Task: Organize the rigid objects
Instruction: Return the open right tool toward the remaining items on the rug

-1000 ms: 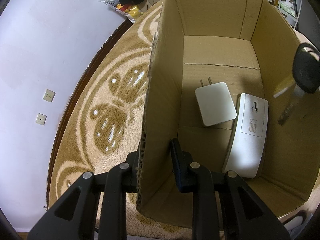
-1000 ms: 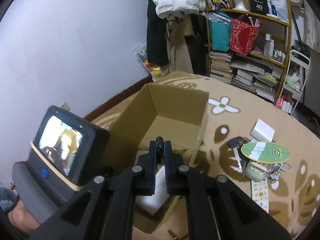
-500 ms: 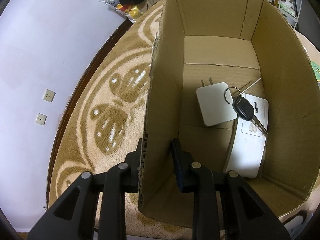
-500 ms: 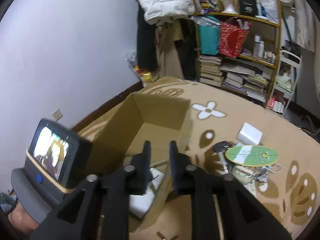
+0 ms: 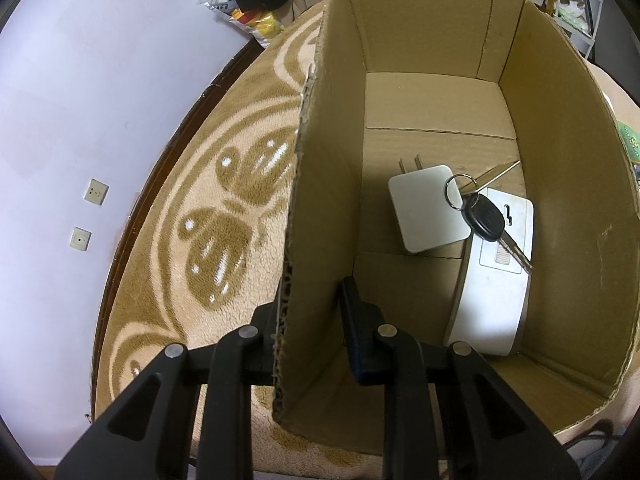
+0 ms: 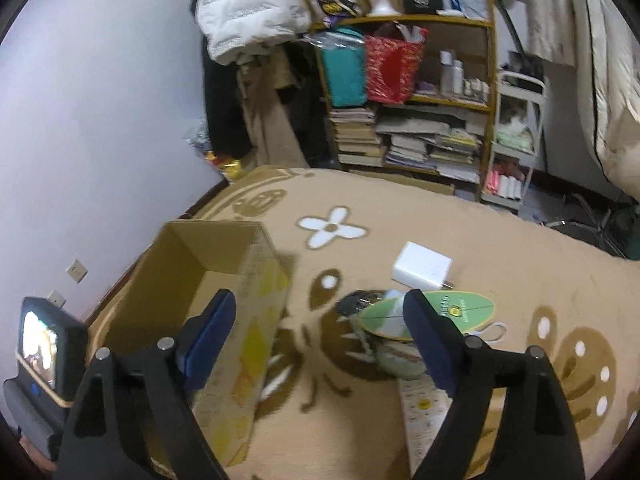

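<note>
Cardboard box (image 5: 420, 40) sits on the rug (image 6: 400, 220), its left wall pinched by the left gripper (image 5: 310, 320); keys (image 5: 486, 216), charger and a white device lie inside. Right gripper (image 6: 320, 328), nearer, hovers wide open and empty over the green oval board (image 6: 452, 312), lying crosswise just ahead

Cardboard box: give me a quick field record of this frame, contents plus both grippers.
box: cardboard box, open top, standing on the rug
contents: white charger, car key on a ring, white curved plastic piece
key position: lying across the charger and the white piece
left gripper: shut on the box's left wall, one finger outside, one inside
right gripper: open, empty, over the rug
still outside: white adapter, green oval item, remote
</note>
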{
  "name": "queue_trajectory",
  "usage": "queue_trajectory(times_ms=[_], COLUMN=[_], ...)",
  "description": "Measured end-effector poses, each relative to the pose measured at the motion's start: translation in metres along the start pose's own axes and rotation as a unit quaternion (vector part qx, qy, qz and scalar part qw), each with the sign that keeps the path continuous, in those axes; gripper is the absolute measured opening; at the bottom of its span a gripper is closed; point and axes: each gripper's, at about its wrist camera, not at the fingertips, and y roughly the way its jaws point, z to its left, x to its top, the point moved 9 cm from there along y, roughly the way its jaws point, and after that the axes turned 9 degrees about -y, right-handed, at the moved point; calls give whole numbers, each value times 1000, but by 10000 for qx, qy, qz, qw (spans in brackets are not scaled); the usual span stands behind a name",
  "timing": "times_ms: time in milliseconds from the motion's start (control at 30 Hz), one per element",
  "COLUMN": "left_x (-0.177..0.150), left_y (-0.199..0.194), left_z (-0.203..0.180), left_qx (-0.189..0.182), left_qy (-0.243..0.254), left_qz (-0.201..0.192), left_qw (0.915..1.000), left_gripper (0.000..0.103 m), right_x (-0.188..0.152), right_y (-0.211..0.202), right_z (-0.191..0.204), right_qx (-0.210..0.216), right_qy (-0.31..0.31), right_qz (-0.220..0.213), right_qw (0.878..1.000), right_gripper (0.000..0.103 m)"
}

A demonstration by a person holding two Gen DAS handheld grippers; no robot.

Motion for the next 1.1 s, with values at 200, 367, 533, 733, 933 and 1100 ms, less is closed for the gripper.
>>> queue_trajectory(times_ms=[200,367,533,733,933,1100], left_x=[1,1,1,1,1,0], left_y=[1,2,2,3,5,5], left_z=[0,0,1,1,1,1], left_qx=[33,49,57,64,94,93], left_qy=[28,47,56,63,83,85], left_qz=[13,9,5,3,9,8], left_qw=[10000,10000,10000,10000,9999,9999], left_gripper=[23,24,24,24,24,24], right_x=[-12,-23,-29,-38,-52,-54], right_y=[24,41,58,74,90,97], right_z=[-36,-56,-73,-91,-98,-100], right_qx=[-439,-593,-661,-756,-537,-515], right_qy=[321,431,485,690,1009,1055], right_qz=[352,573,882,1141,1594,1694], right_qw=[9979,9957,9927,9882,9806,9785], right_gripper=[92,102,102,102,102,102])
